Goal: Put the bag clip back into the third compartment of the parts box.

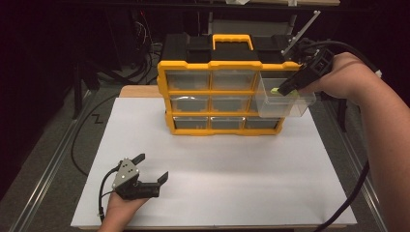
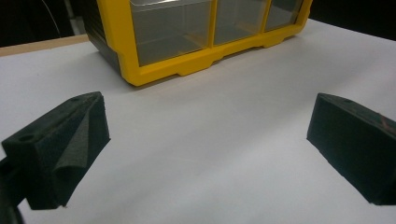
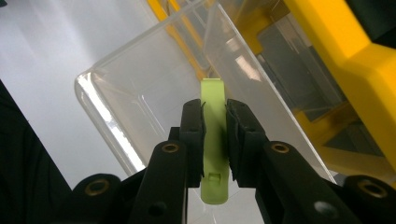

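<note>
**Clip could miss the drawer**

Left gripper [image 1: 153, 168] rests at seven o'clock, jaws wide, empty. Right gripper [image 3: 215, 122] at two o'clock pinches a green clip [image 3: 214, 140] over the pulled-out drawer [image 1: 285, 99]; released off-centre, it may bounce out.

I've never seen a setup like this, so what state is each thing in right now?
Yellow plastic drawer organizer: upright on the white sheet, top-right drawer pulled out.
Clear plastic drawer: pulled out.
Light green plastic clip: pinched over the clear drawer.
Right hand-held gripper: shut on the clip.
Left hand-held gripper: open, holding nothing.
</note>
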